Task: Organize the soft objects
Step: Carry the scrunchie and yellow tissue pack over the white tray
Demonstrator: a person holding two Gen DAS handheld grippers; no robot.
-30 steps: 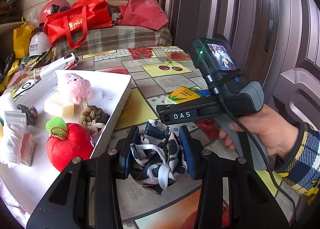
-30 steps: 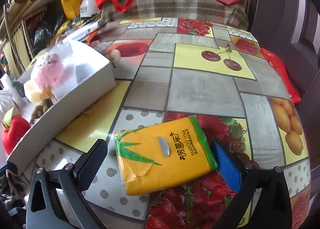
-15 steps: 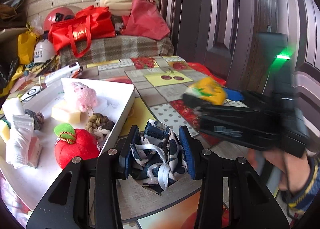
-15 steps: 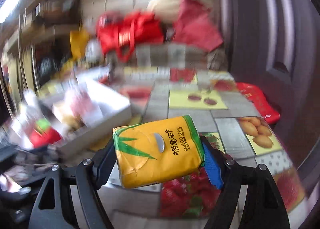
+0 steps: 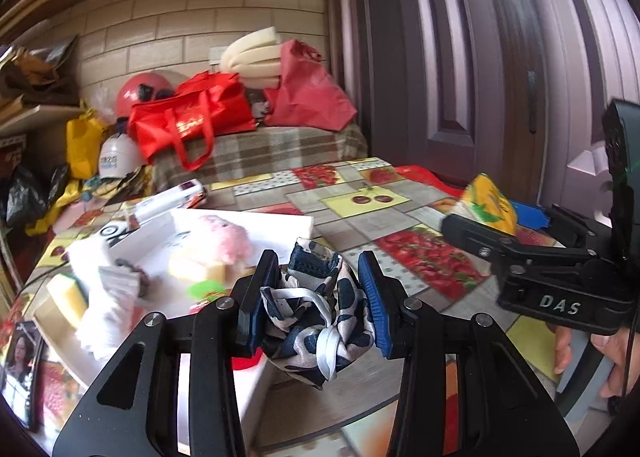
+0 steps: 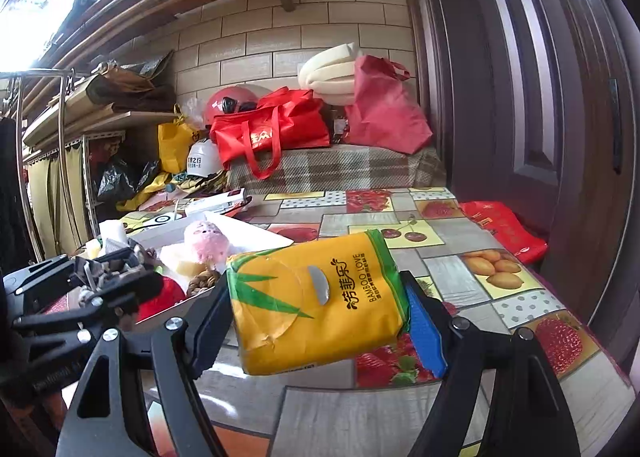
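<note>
My left gripper (image 5: 316,301) is shut on a crumpled navy-and-white cloth (image 5: 316,313) and holds it in the air over the near corner of the white tray (image 5: 276,223). My right gripper (image 6: 320,309) is shut on a yellow tissue pack (image 6: 316,297) and holds it above the table, right of the tray (image 6: 256,235). The pack also shows in the left wrist view (image 5: 486,205). The tray holds a pink plush (image 5: 224,237), yellow sponges (image 5: 200,269), a white cloth (image 5: 96,289) and a red plush apple (image 6: 166,297).
The table has a fruit-patterned cover (image 6: 460,257). A white box (image 5: 168,199) lies behind the tray. A red bag (image 6: 504,229) lies at the table's right edge. A bench with red bags (image 6: 276,129) stands behind, a dark door (image 6: 520,97) on the right.
Both grippers have risen from the table. The cloth and the tissue pack went up with them. The left gripper now sits over the tray's corner.
</note>
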